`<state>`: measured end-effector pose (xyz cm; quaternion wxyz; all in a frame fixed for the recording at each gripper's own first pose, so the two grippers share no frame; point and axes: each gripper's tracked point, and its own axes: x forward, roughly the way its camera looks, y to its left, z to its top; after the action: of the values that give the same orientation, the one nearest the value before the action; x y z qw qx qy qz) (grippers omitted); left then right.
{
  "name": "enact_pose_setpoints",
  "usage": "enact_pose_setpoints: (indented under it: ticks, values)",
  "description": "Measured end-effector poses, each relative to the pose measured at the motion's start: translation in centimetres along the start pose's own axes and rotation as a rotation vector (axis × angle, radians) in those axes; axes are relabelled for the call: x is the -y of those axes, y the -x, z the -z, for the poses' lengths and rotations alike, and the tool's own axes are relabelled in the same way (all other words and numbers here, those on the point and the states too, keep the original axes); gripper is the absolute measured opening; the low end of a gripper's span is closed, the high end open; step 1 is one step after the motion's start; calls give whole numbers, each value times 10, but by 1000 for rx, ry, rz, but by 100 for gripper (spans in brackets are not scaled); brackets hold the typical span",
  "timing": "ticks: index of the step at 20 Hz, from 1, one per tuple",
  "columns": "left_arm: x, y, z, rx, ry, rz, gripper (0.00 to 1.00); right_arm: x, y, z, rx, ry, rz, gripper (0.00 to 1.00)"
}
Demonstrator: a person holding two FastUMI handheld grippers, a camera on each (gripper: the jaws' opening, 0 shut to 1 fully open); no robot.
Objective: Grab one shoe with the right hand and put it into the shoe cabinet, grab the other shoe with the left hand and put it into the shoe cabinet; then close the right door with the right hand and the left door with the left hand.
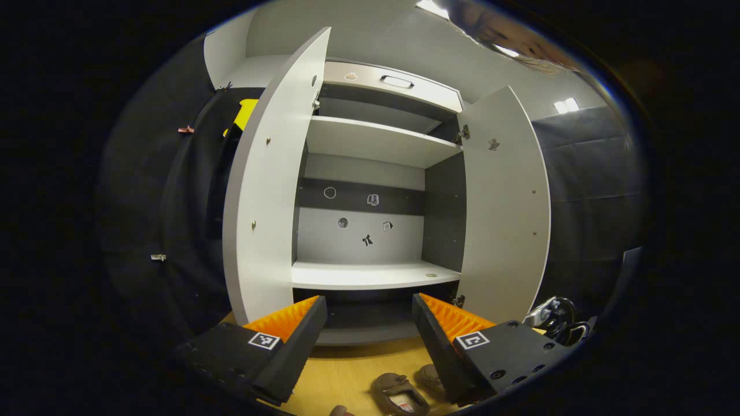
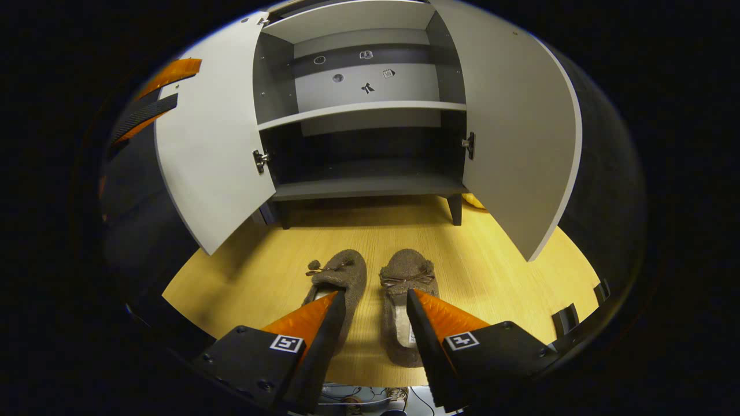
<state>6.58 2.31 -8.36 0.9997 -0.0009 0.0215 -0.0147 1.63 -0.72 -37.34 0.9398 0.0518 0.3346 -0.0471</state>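
In the left gripper view, my left gripper [image 1: 369, 315] hangs with its two fingers spread wide and nothing between them, aimed at the shoe cabinet [image 1: 376, 173]. I count two doors, both swung open: the left door [image 1: 272, 190] and the right door [image 1: 506, 208]. Inside I count two pale shelves, an upper shelf [image 1: 376, 141] and a lower shelf [image 1: 370, 274], with a dark bottom compartment below them. On the back panel I count five small stickers. Down on the wooden floor [image 1: 347, 370], just under my fingers, I see two brown shoes [image 1: 399, 393], one whole and one partly hidden behind my right-hand finger.

In the right gripper view, my right gripper [image 2: 376, 312] is also wide apart and grips nothing. Two shoes lie side by side on the floor [image 2: 491, 271], toes toward the cabinet [image 2: 370, 144]: the left shoe [image 2: 344, 274] and the right shoe [image 2: 404, 277], each with a small bow on top. My fingertips hover over them, one finger over each shoe's heel end; I cannot tell whether they touch. Beyond stand the same two open doors, one lit shelf, and the dark bottom compartment, with two cabinet legs showing in front.
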Motion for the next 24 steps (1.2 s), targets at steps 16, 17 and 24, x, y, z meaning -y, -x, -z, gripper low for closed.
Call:
enact_pose_setpoints:
  ticks: [16, 17, 24]
  values:
    - [-4, -12, 59, -132, 30, -8, 95, 19, -108, 48, -91, 88, 52, 50]
    - [-5, -13, 59, -135, 34, -7, 95, 20, -114, 44, -84, 93, 60, 49]
    - [-15, -21, 63, -136, 37, -16, 94, 25, -131, 39, -81, 116, 98, 25]
